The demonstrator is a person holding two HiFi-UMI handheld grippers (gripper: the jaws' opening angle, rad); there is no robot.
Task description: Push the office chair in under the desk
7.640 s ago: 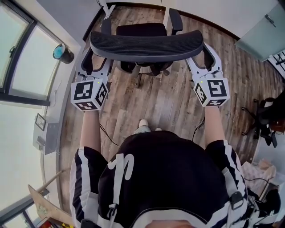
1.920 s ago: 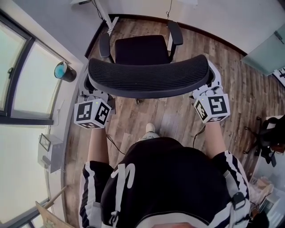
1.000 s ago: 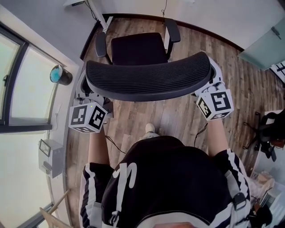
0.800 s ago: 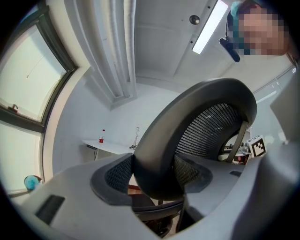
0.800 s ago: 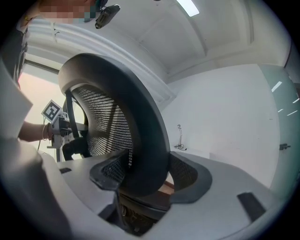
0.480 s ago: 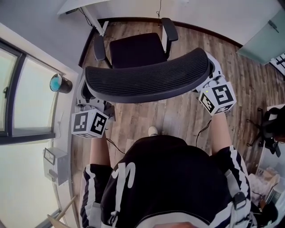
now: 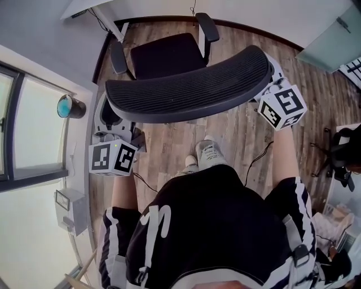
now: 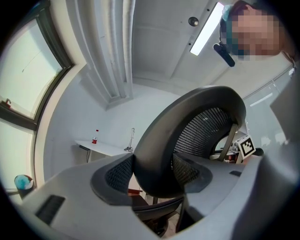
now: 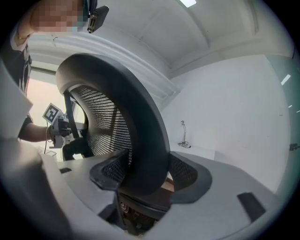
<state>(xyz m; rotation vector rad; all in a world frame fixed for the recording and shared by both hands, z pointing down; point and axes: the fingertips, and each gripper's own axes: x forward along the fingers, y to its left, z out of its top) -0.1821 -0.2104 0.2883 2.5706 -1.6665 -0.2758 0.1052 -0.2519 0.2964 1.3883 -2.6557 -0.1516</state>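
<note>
We grip the office chair [image 7: 164,55] by its backrest [image 7: 186,84] - the left hand-held gripper [image 7: 108,121] pinching the rim's 8 o'clock end, the right hand-held gripper [image 7: 273,79] pinching its 2 o'clock end, further forward. The seat stands at 12 o'clock from both on the wood floor [image 7: 225,141]. The bench [image 7: 84,7] shows at 11 o'clock, well apart - the push, we judge, must angle left.

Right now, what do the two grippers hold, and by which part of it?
Both hold the office chair by its mesh backrest: the left gripper is shut on the backrest's left edge, the right gripper on its right edge.
</note>
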